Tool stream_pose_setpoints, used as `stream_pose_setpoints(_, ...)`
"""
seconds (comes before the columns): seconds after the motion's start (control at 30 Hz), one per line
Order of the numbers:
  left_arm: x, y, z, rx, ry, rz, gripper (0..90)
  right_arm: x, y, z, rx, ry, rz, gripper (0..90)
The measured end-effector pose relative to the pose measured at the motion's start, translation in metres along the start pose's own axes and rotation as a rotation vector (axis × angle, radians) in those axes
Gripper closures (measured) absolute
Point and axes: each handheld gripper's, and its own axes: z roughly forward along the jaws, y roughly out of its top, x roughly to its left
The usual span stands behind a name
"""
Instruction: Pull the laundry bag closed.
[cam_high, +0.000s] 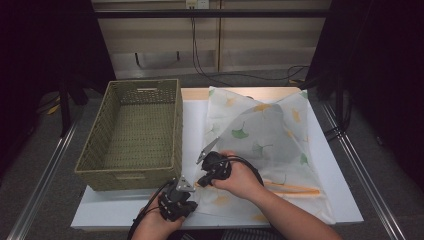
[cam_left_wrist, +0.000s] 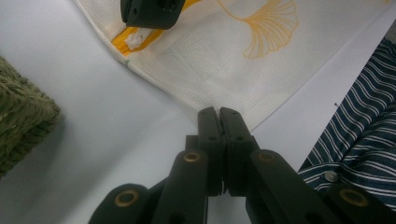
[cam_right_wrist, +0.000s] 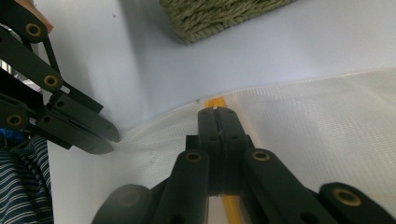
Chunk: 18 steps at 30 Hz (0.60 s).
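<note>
A white mesh bag (cam_high: 265, 135) printed with ginkgo leaves lies on the table, its orange zipper (cam_high: 295, 189) running along the near side. At the bag's near left corner, my left gripper (cam_high: 191, 192) is shut, pinching the mesh edge (cam_left_wrist: 219, 100). Just beyond it my right gripper (cam_high: 200, 180) is shut on the end of the orange zipper (cam_right_wrist: 215, 103). In the left gripper view the right gripper (cam_left_wrist: 149, 14) sits over the white zipper pull (cam_left_wrist: 135, 41). The left gripper (cam_right_wrist: 88, 133) shows at the left of the right gripper view.
An empty green woven basket (cam_high: 135, 135) stands on the left half of the white table (cam_high: 340, 200), close to both grippers. Its corner (cam_right_wrist: 210, 18) lies just ahead of the right gripper. A striped sleeve (cam_left_wrist: 359, 135) is at the table's near edge.
</note>
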Motion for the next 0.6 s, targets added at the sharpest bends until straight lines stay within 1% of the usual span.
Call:
stream_pose_setpoints(0.03,-0.001,0.000,0.001,-0.007,0.005,-0.004,88.4,0.000,0.000,0.000,-0.004,0.000,-0.006,90.0)
stream_pose_setpoints(0.1,0.000,0.000,0.000,-0.002,0.001,-0.004,88.3,-0.001,0.000,0.004,0.009,0.002,-0.006,90.0)
stream_pose_setpoints(0.17,0.001,0.000,-0.001,0.007,-0.005,0.014,88.4,0.000,0.000,0.007,0.005,0.002,0.008,89.3)
stream_pose_setpoints(0.2,0.000,0.000,0.000,-0.008,-0.004,-0.006,88.4,-0.001,-0.001,0.008,0.005,0.008,-0.001,89.4)
stream_pose_setpoints(0.23,0.000,0.000,0.000,-0.005,-0.005,-0.003,88.3,-0.002,-0.001,0.008,-0.001,0.008,0.000,90.0)
stream_pose_setpoints(0.27,0.000,0.000,0.000,0.003,-0.002,-0.006,88.3,-0.002,-0.001,0.008,0.000,0.011,0.001,90.0)
stream_pose_setpoints(0.3,0.000,0.000,0.000,0.001,0.000,-0.006,88.3,-0.002,-0.001,0.008,-0.001,0.013,0.008,90.0)
stream_pose_setpoints(0.37,0.000,0.000,0.000,0.003,-0.002,-0.005,88.3,-0.003,-0.001,0.006,-0.015,0.004,0.002,90.0)
stream_pose_setpoints(0.4,0.000,0.000,0.000,-0.001,-0.003,-0.006,88.3,-0.004,-0.001,0.005,-0.021,0.012,0.010,90.0)
stream_pose_setpoints(0.43,0.002,0.000,-0.001,0.008,-0.006,0.008,88.3,-0.004,-0.001,0.003,-0.029,0.018,0.016,90.0)
stream_pose_setpoints(0.47,0.002,0.000,-0.001,0.010,-0.004,0.008,88.2,-0.005,-0.001,0.001,-0.034,0.021,0.012,90.0)
stream_pose_setpoints(0.5,0.000,0.000,-0.001,-0.003,-0.007,-0.015,88.0,-0.005,-0.001,-0.001,-0.038,0.024,0.012,90.0)
stream_pose_setpoints(0.53,0.000,0.001,-0.002,-0.005,-0.005,-0.015,86.7,-0.005,-0.001,-0.003,-0.041,0.028,0.023,90.0)
stream_pose_setpoints(0.57,0.000,0.001,-0.002,-0.022,-0.022,-0.033,83.7,-0.005,-0.001,-0.005,-0.045,0.026,0.016,90.0)
stream_pose_setpoints(0.6,0.002,0.002,-0.005,-0.015,-0.021,-0.018,80.6,-0.005,-0.001,-0.007,-0.047,0.029,0.014,90.0)
